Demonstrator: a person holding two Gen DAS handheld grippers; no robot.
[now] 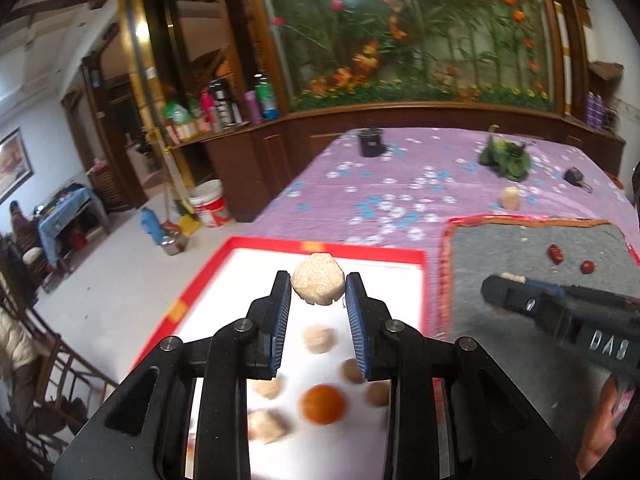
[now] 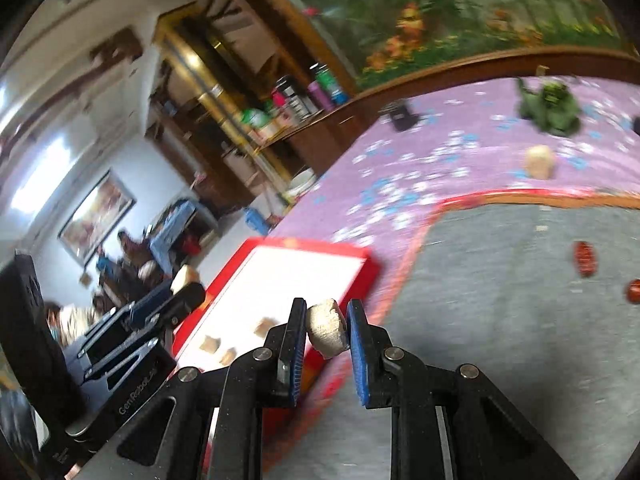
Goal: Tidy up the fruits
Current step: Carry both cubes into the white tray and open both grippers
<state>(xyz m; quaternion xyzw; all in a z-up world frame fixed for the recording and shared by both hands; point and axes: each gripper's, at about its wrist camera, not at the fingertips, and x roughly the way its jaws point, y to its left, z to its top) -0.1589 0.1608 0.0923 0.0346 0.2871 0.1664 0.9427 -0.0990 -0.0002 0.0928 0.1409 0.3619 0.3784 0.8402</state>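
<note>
My left gripper [image 1: 318, 286] is shut on a pale beige round fruit [image 1: 318, 285] and holds it above the white tray with a red rim [image 1: 360, 255]. Several beige fruits [image 1: 319, 339] and an orange one [image 1: 322, 405] lie in that tray. My right gripper [image 2: 326, 330] is shut on a beige fruit piece [image 2: 326, 328] over the edge of the grey mat [image 2: 520, 300], beside the tray [image 2: 360, 258]. The right gripper also shows in the left wrist view [image 1: 504, 290]. The left gripper shows in the right wrist view [image 2: 182, 284], holding its fruit.
Two red dates [image 1: 556, 254] lie on the grey mat [image 1: 520, 248]. On the purple flowered cloth [image 1: 380, 184] are another beige fruit [image 1: 511, 198], a green leafy bunch [image 1: 506, 156], a black box [image 1: 370, 142] and a small dark object [image 1: 576, 178]. The table's left edge drops to the floor.
</note>
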